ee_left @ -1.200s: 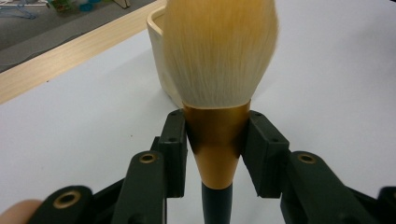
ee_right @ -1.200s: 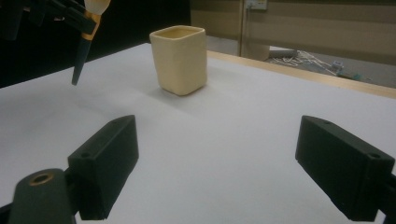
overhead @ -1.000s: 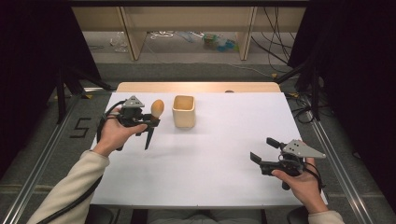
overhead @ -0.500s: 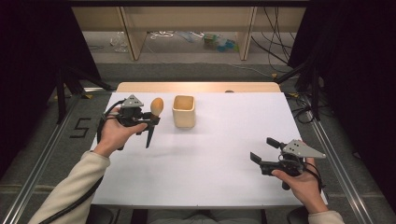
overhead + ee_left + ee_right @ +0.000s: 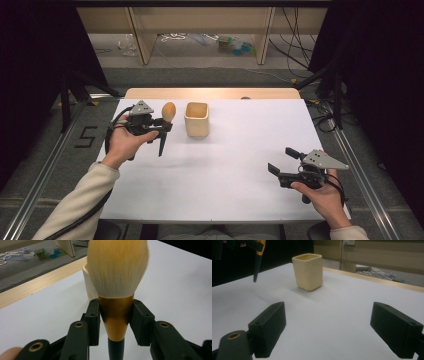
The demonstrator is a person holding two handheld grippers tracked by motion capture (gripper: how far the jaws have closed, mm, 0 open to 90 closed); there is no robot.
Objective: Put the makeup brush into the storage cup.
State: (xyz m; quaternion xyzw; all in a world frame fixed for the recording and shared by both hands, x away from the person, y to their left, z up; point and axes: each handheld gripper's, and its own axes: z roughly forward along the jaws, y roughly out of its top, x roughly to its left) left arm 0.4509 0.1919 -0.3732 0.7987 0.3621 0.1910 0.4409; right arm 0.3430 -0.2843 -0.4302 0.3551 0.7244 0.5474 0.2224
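In the high view, the left gripper (image 5: 161,122) holds a makeup brush (image 5: 167,118) aloft, bristles up, just left of the cream cup (image 5: 196,119); the right gripper (image 5: 284,162) waits well apart, jaws open. The left gripper view shows the jaws clamped on the brush's gold ferrule (image 5: 115,315), likely the soundest grip: light, stiff, perhaps slippery, with soft bristles (image 5: 117,266) above. The right gripper view shows its empty jaws facing the cup (image 5: 308,271).

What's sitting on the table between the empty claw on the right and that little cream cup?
Nothing: in the right gripper view, only bare white table stretches from the open right gripper to the cup. The high view agrees.
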